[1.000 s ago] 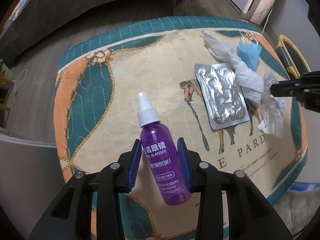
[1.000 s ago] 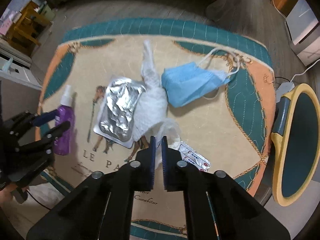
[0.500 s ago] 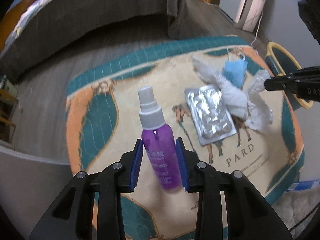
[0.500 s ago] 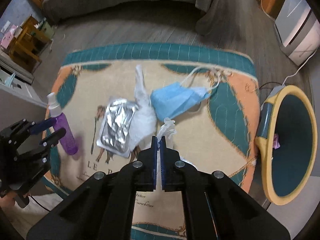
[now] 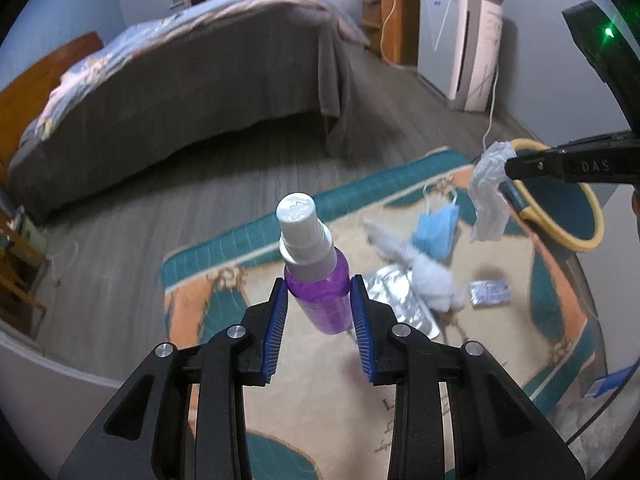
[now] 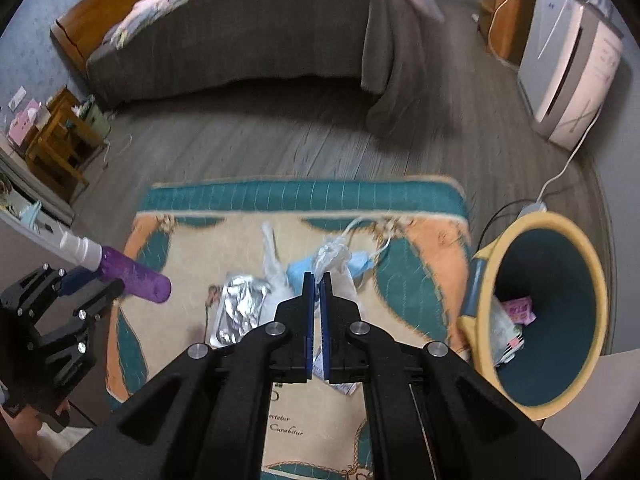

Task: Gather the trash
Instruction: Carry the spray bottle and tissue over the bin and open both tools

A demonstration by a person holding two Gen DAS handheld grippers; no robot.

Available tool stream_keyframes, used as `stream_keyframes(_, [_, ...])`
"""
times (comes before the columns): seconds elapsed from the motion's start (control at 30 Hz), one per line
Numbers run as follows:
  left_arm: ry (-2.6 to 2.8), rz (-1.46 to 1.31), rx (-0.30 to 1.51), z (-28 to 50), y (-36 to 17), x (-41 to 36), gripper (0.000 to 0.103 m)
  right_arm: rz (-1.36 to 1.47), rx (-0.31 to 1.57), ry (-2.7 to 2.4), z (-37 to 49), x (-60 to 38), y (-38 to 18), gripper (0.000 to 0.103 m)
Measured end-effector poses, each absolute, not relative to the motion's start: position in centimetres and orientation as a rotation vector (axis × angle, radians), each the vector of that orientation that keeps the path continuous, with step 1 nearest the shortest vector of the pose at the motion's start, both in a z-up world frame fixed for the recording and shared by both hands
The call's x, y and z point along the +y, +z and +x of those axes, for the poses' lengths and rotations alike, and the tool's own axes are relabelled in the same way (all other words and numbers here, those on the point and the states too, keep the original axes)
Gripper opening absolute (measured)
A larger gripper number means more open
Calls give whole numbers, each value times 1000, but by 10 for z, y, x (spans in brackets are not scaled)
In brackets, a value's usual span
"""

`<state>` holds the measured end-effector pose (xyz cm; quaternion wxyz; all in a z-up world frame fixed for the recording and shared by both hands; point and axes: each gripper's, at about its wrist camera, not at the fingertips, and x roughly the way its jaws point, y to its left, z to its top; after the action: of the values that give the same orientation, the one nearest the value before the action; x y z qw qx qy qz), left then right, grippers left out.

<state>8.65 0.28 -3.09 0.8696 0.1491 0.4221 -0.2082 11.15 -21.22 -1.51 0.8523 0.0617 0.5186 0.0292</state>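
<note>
Left hand-held gripper [image 5: 319, 312] clamped the purple spray bottle [image 5: 320, 280], held off the rug [image 5: 224, 292]. Right hand-held gripper [image 6: 317, 312] pinched a crumpled plastic wrapper [image 6: 334, 258] — only the right view showed scraps inside the yellow-rimmed bin [image 6: 516, 236].

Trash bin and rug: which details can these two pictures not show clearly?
- Bin contents, right view: near wall hides most.
- Bottle label, left view: faces away.
- Small packet, left view: print blurred.
- Rug writing, right view: cut off by the right tongs.
</note>
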Motion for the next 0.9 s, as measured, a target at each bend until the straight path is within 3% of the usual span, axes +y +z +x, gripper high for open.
stream_keyframes(0.4, [-503, 336, 811, 71, -11, -36, 33, 153, 1000, -17, 93, -254, 12, 2])
stream_keyframes(0.9, [-563, 386, 808, 67, -19, -95, 33, 229, 995, -105, 70, -333, 2, 2])
